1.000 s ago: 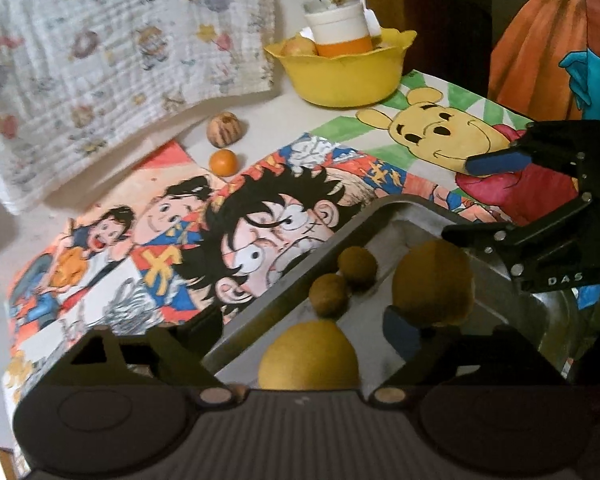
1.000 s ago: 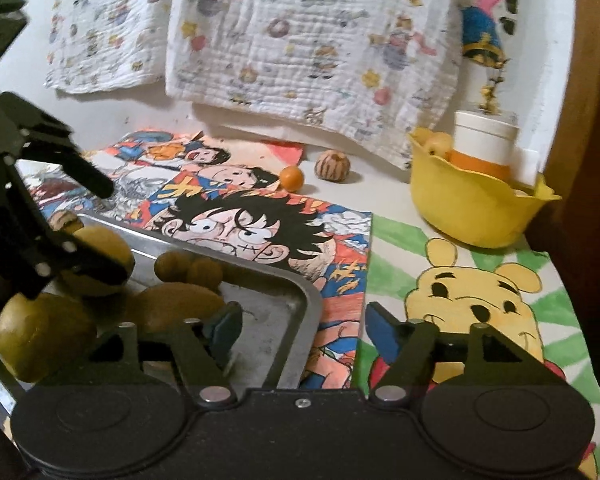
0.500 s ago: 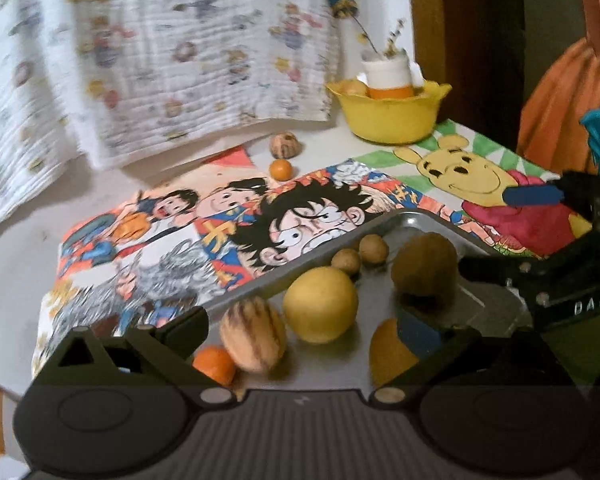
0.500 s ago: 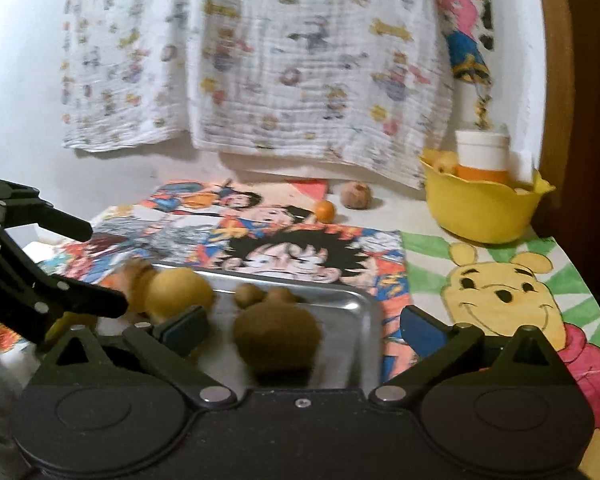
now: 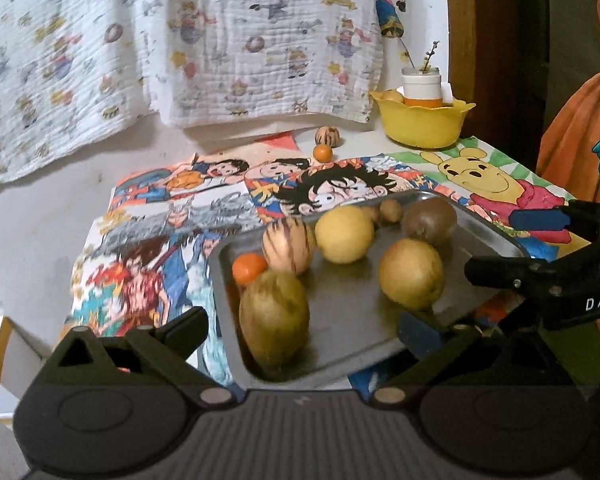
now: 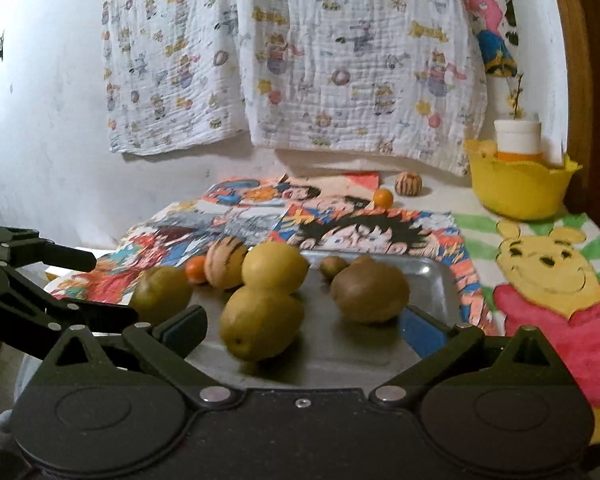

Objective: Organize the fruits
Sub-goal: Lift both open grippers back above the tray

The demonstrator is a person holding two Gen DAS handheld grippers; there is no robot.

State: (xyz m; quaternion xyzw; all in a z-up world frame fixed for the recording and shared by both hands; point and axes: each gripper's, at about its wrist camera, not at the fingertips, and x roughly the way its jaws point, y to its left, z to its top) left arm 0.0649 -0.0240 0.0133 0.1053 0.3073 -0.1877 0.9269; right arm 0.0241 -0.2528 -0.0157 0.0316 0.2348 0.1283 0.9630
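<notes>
A metal tray (image 5: 340, 320) (image 6: 432, 276) sits on the cartoon cloth and holds several fruits: yellow pears (image 5: 411, 273) (image 6: 260, 326), a green-yellow fruit (image 5: 274, 316) (image 6: 161, 292), a brown kiwi-like fruit (image 5: 430, 220) (image 6: 370, 292), a striped fruit (image 5: 288, 249) (image 6: 224, 262), a small orange (image 5: 249, 267) and small brown ones (image 5: 391, 210). My left gripper (image 5: 302, 326) is open and empty above the tray's near edge. My right gripper (image 6: 304, 326) is open and empty above the tray; it also shows at the right of the left wrist view (image 5: 548, 256).
A small orange (image 5: 323, 153) (image 6: 382, 198) and a striped brown fruit (image 5: 327, 135) (image 6: 408, 183) lie on the table at the back. A yellow bowl (image 5: 422, 122) (image 6: 516, 188) with a white-and-orange jar stands back right. A patterned cloth (image 5: 220, 40) hangs on the wall.
Both grippers have drawn back and up from the tray, so the whole tray and more fruits have come into view. Both stay open and empty.
</notes>
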